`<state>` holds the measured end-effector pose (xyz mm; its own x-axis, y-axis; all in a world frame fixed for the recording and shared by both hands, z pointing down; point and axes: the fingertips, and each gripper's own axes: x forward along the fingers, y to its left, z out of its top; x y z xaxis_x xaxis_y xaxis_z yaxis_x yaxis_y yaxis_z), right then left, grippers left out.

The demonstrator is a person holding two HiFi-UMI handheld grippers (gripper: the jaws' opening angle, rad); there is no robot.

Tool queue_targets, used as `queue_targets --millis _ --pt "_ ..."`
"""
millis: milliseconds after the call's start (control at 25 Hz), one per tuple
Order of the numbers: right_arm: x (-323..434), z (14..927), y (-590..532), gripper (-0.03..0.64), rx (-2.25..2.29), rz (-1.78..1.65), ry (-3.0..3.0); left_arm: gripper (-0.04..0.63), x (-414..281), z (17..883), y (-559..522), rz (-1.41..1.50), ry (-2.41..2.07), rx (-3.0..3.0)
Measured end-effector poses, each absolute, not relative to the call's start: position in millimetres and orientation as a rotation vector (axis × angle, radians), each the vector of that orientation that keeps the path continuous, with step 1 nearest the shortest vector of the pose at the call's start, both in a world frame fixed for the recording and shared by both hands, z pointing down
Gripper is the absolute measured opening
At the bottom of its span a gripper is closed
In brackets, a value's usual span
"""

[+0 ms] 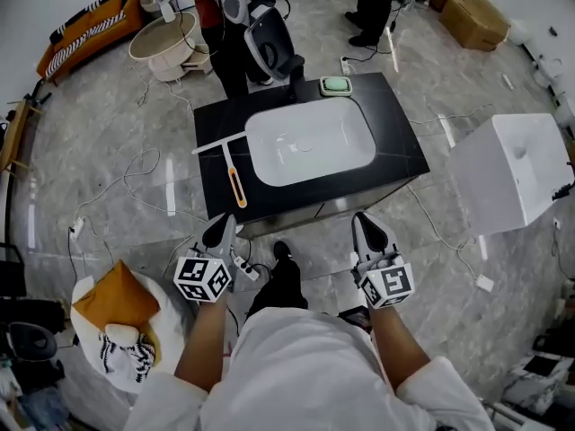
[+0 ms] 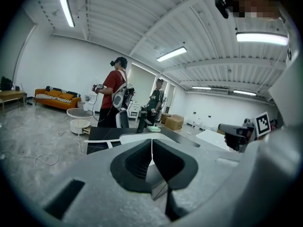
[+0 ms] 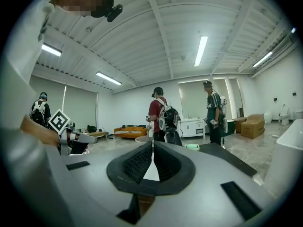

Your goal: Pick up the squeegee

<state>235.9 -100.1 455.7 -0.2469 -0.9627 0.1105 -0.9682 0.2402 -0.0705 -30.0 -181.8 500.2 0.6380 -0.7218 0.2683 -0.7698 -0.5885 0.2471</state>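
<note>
Left tongs [image 1: 221, 230], right tongs [image 1: 367, 226] (both closed) face white-bladed, orange-handled squeegee [image 1: 234, 176].

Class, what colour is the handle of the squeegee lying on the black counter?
Orange and white. The T-shaped squeegee shows best in the head view.

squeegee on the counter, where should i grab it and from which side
Take the squeegee by its slim handle, which lies flat with its end toward the near counter edge. Come from that near side with the left tool, closing across the handle.
</note>
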Motion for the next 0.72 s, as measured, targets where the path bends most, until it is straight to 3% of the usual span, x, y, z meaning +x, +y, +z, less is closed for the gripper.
queue_targets --millis 440,720 --pt "231 458 -230 0.017 1.788 0.224 -2.482 0.02 -40 518 -288 0.255 -1.208 2.414" --pt "223 464 -289 0.017 1.725 0.24 -2.49 0.117 -43 541 -330 0.36 -1.127 2.325"
